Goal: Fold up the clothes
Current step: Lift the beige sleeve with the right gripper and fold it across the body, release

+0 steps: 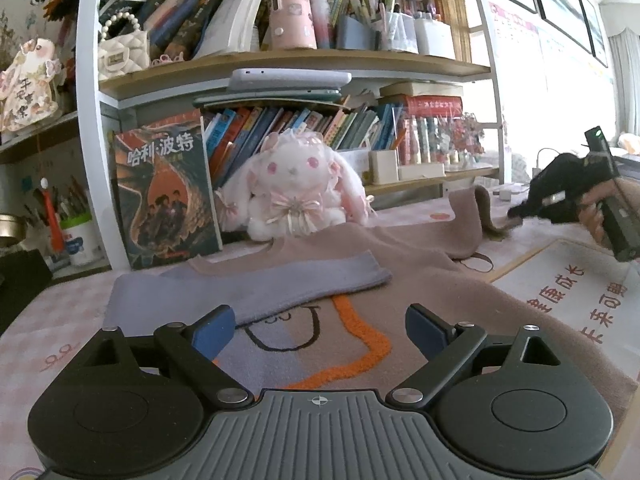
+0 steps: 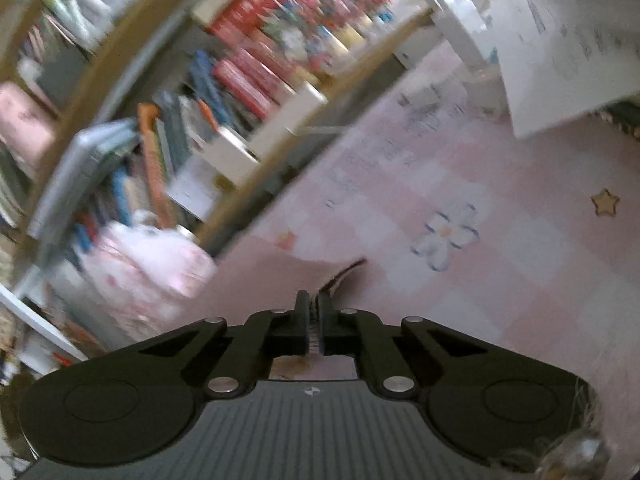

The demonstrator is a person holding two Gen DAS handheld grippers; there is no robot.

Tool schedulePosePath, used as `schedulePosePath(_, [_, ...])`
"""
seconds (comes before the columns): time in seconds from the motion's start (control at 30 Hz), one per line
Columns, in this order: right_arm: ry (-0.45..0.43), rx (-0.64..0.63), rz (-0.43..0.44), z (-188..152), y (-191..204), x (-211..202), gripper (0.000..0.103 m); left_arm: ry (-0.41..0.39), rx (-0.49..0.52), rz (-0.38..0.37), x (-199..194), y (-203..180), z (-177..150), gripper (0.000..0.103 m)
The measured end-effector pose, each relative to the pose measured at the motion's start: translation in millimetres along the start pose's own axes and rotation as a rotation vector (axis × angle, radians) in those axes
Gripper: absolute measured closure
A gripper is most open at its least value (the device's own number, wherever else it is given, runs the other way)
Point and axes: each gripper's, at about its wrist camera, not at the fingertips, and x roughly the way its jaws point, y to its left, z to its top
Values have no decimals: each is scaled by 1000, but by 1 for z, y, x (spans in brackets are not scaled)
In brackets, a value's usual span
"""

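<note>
left wrist view: left gripper (image 1: pixel 320 330) hovers low over the sweater (image 1: pixel 400 264), jaws spread wide, holding nothing.
sweater: mauve knit, lying mostly flat on the tabletop (image 1: pixel 52 320); one grey-blue sleeve (image 1: pixel 256 286) already folded across the chest.
far side: right gripper (image 1: pixel 560 200) lifts the other sleeve off the cloth, near the plush rabbit (image 1: pixel 296 188).
right wrist view: blurred and tilted. Right gripper's jaws pressed together on a mauve fabric edge (image 2: pixel 340 276), dark cuff trim showing just past the tips.
step: second sleeve fold, I'd judge roughly mid-task.
next: carry that sleeve across the chest onto the first, let go; left could pin the body flat.
</note>
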Motion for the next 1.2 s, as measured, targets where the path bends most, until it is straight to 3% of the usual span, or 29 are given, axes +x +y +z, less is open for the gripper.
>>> schedulePosePath(0.3, [-176,-63,173,40,61,-56,100,-9,10,-3,-1,-2,-1,9])
schedulePosePath(0.47, [-195,-197,251,54,123,-70,100,-11,12,-6,-2,-2,-1,9])
schedulePosePath(0.63, [-131,-342,326,40,193,-54,100,-6,27,-2,-1,-5,0,9])
schedulePosePath(0.87, [17,-497,445,-11,283,-12,100,-1,47,-2,1,-8,0,9])
schedulePosePath(1.2, [226,-616,499,-86,348,54,100,-11,50,-10,-1,-9,-1,9])
